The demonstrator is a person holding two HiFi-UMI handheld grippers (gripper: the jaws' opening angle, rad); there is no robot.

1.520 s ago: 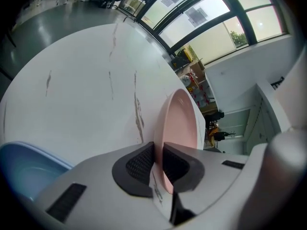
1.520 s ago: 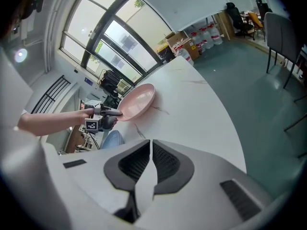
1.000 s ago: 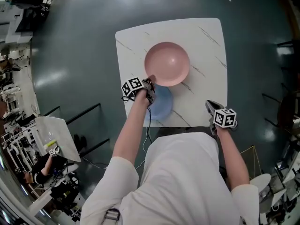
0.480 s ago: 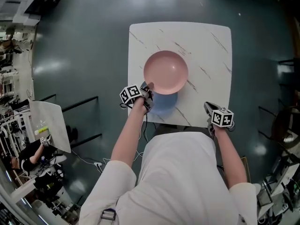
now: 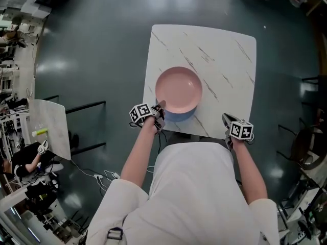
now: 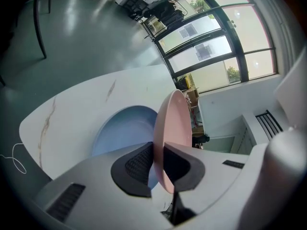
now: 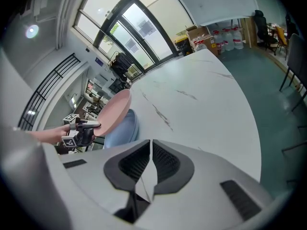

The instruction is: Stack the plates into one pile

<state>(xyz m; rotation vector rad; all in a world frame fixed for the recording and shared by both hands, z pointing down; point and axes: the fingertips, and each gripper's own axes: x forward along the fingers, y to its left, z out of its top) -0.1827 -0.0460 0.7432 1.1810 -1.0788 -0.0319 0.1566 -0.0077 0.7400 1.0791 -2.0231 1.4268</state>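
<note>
The white marble worktop carries the work near my edge. The pink plate hangs tilted over the blue plate, which lies flat on the worktop, mostly covered from above. My left tongs are clamped on the pink plate's near rim. My right tongs are together and empty by the near right edge. I judge this the placing step: next I centre the pink plate, lower it level and let go
</note>
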